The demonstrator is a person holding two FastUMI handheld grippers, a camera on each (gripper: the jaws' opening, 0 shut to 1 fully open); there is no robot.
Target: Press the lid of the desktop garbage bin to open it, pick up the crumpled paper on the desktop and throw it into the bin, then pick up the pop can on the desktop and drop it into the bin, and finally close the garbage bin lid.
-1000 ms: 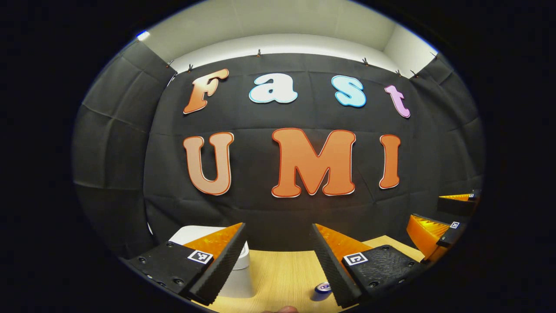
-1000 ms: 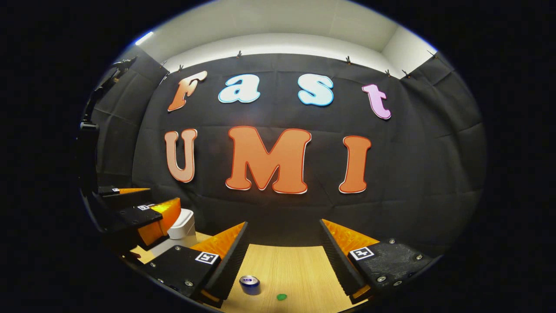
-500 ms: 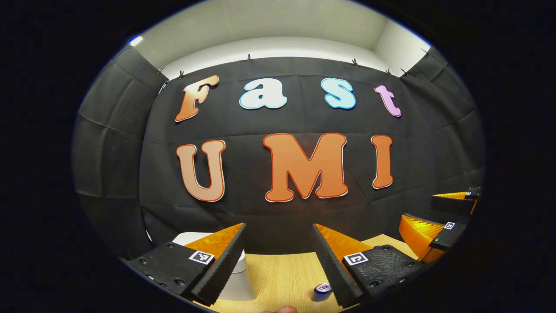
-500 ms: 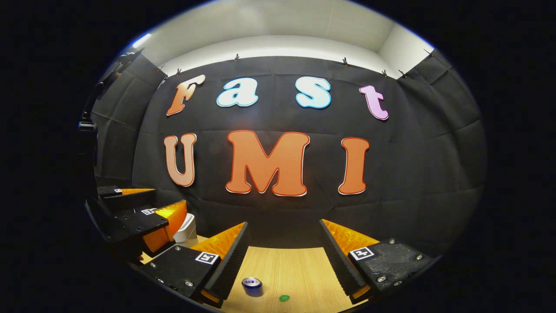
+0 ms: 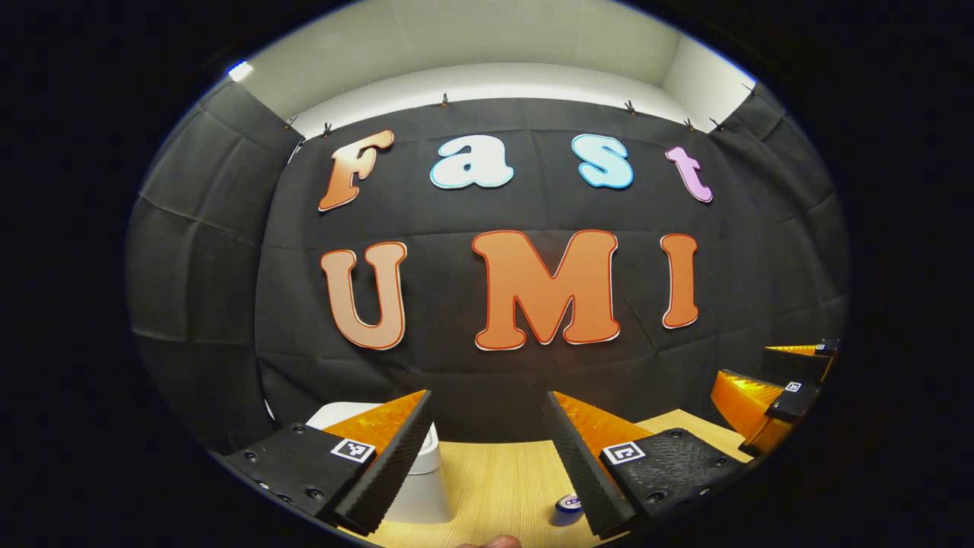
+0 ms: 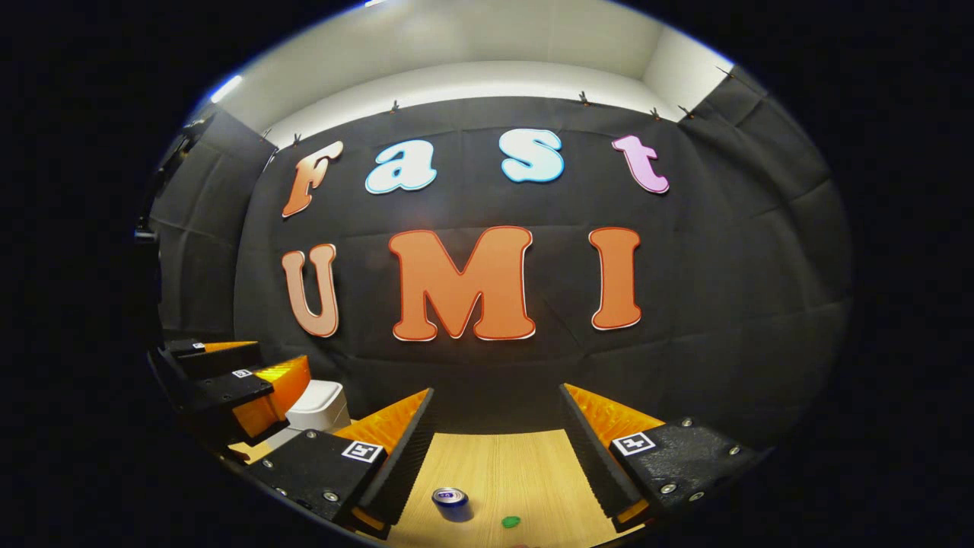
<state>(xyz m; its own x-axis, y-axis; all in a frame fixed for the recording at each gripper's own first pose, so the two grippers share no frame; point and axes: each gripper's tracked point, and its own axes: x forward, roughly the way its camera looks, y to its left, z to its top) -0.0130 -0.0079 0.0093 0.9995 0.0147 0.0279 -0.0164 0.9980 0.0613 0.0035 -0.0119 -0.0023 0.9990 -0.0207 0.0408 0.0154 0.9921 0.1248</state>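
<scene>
Both views have barely drifted, so with the left gripper [image 5: 487,457] and right gripper [image 6: 498,457] spread empty, bin [image 6: 319,405] lidded and can [image 6: 450,502] standing, everything remains.

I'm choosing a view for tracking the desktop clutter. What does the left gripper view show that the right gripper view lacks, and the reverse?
Left gripper view: what looks like a fingertip at the bottom edge. Right gripper view: a small green thing on the table beside the pop can. Both: the white bin, the pop can, the table, and the open left tongs and right tongs.
</scene>
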